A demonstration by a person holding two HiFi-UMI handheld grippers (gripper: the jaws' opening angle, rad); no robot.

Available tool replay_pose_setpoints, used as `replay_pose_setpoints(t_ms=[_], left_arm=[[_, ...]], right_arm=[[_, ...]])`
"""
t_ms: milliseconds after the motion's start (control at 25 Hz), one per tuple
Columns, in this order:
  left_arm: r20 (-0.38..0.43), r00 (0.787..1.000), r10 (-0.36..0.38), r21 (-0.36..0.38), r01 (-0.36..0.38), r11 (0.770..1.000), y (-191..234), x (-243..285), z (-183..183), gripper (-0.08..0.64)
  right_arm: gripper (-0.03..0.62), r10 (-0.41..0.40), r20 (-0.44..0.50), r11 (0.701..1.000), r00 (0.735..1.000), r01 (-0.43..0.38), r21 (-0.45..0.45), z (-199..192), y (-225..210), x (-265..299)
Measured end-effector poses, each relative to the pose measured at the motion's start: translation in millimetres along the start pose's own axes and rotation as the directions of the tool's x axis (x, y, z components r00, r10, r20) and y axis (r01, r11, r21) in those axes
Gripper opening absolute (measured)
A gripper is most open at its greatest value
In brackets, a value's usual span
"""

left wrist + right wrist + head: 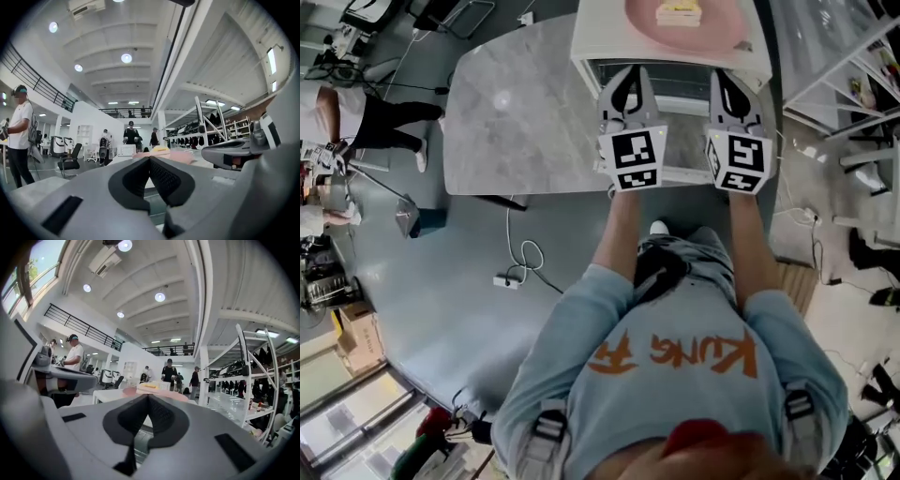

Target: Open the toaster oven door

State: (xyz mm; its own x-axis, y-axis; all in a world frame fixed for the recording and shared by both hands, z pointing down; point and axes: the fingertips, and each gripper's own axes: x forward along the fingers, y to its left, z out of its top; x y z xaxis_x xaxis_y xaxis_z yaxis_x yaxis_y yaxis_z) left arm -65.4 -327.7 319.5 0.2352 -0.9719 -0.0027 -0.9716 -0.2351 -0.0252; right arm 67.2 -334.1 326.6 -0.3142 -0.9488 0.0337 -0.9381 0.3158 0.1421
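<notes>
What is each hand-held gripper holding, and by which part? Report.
Nothing: the left hand-held gripper and the right hand-held gripper are both shut and empty.

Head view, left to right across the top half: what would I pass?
Standing person in white top → bare stretch of marble table → left hand-held gripper → right hand-held gripper → white shelving rack.

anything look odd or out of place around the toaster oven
Only one thing: a pink plate with a slice of food sits on top of the toaster oven, an unusual spot. Nothing looks spilled, tilted or damaged on the table.
</notes>
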Motion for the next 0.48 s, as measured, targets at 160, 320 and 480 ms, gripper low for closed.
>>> replay_pose_setpoints(t_ms=[160, 320, 480], left_arm=[[-0.002, 1.0, 0.021, -0.072, -0.021, 0.997, 4, 12, 21, 0.002], [-0.008, 0.999, 0.053, -0.094, -0.054, 0.994, 10, 10, 25, 0.002], [-0.012, 0.999, 0.053, -0.07, -0.054, 0.996, 6, 9, 24, 0.002]], right_arm=[[-0.003, -0.024, 0.042, 0.997, 0.999, 0.021, 0.075, 27, -25, 12], [-0.003, -0.035, 0.045, 0.993, 0.998, 0.03, 0.115, 42, -35, 16], [-0.003, -0.039, 0.05, 0.994, 0.998, 0.034, 0.102, 43, -35, 11]])
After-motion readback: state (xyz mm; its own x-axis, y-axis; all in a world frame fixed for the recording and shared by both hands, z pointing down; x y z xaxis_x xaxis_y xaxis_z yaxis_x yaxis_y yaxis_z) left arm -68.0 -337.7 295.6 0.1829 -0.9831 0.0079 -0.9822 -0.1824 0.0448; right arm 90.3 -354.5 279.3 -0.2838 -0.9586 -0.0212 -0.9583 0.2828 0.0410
